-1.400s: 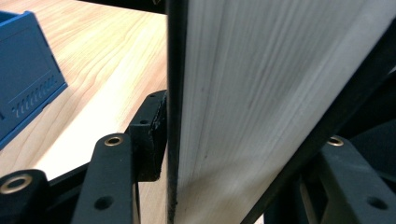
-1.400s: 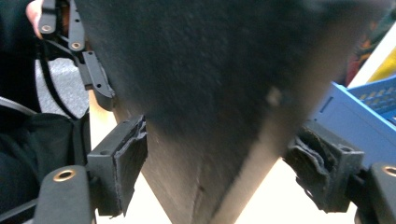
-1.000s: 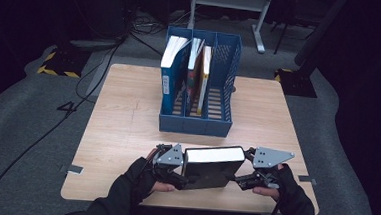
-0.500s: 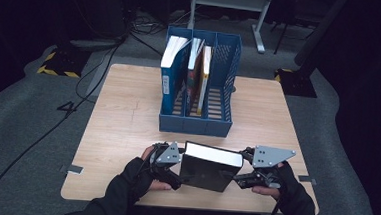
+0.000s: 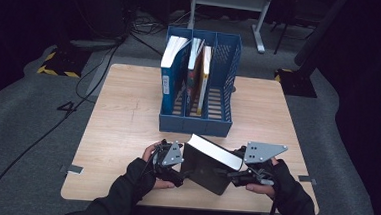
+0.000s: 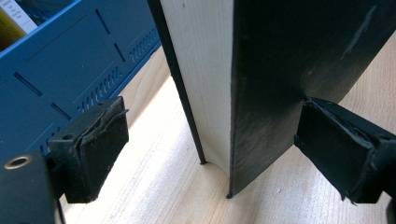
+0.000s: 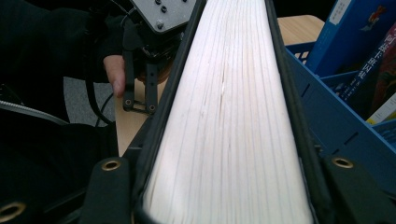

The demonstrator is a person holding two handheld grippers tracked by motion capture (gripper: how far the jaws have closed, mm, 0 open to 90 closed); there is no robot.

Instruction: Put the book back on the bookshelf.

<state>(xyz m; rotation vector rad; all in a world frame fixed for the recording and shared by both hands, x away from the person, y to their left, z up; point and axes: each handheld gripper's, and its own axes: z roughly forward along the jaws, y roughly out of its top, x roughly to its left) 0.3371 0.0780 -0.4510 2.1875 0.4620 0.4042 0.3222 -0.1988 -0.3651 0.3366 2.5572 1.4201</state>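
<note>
A thick black hardcover book [image 5: 206, 167] stands tilted on its lower edge near the table's front, with its white page edge [image 5: 217, 151] facing up. My right gripper [image 5: 228, 174] is shut on the book's right end; in the right gripper view the pages [image 7: 229, 116] run tightly between both jaws. My left gripper [image 5: 186, 176] is open around the book's left corner. In the left gripper view the right pad [image 6: 343, 151] touches the black cover [image 6: 299, 51], while the left pad [image 6: 95, 149] stands apart from the pages.
A blue file rack [image 5: 196, 124] stands just behind the book, with several upright books [image 5: 172, 74] in its left and middle slots. The wooden table [image 5: 122, 128] has bare surface on the left. Cables and stands lie on the floor beyond.
The book has been tipped up further and swung, its left end now closer to the rack. Both hands have moved with it.
</note>
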